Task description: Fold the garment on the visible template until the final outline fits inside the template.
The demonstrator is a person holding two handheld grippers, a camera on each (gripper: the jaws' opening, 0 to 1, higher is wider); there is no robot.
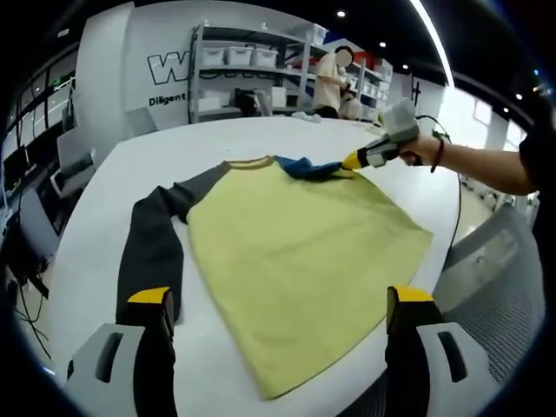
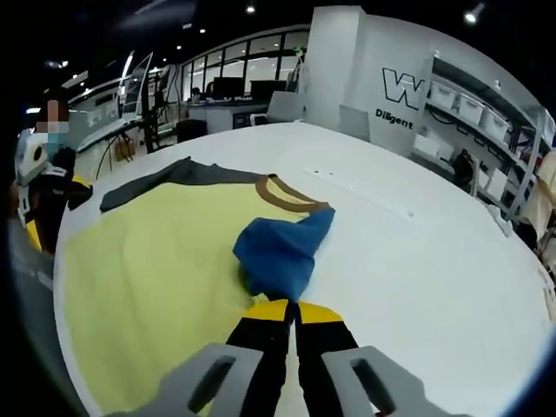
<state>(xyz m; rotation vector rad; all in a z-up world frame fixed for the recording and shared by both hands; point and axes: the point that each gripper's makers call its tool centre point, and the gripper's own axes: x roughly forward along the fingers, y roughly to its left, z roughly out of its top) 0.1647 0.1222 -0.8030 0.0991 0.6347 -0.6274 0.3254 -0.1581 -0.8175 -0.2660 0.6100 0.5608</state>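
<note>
Right gripper view shows your right gripper (image 2: 294,306) clamped on the blue sleeve (image 2: 280,252), folded in over the yellow garment (image 1: 300,252) near its collar (image 2: 287,195). Your left gripper (image 1: 282,300) hangs wide apart below the hem. You're mid sleeve-fold; next, lay it flat and release.

Pale yellow-green body on the garment (image 1: 295,252), plain, no print. One sleeve (image 1: 152,239) charcoal grey, the other sleeve (image 2: 278,252) bright blue, and a tan-brown band at the collar (image 2: 287,195). White tabletop (image 2: 417,261) all round. Both hand-held grippers, left (image 1: 282,304) and right (image 2: 294,314), show black jaws capped in yellow on grey bodies.
</note>
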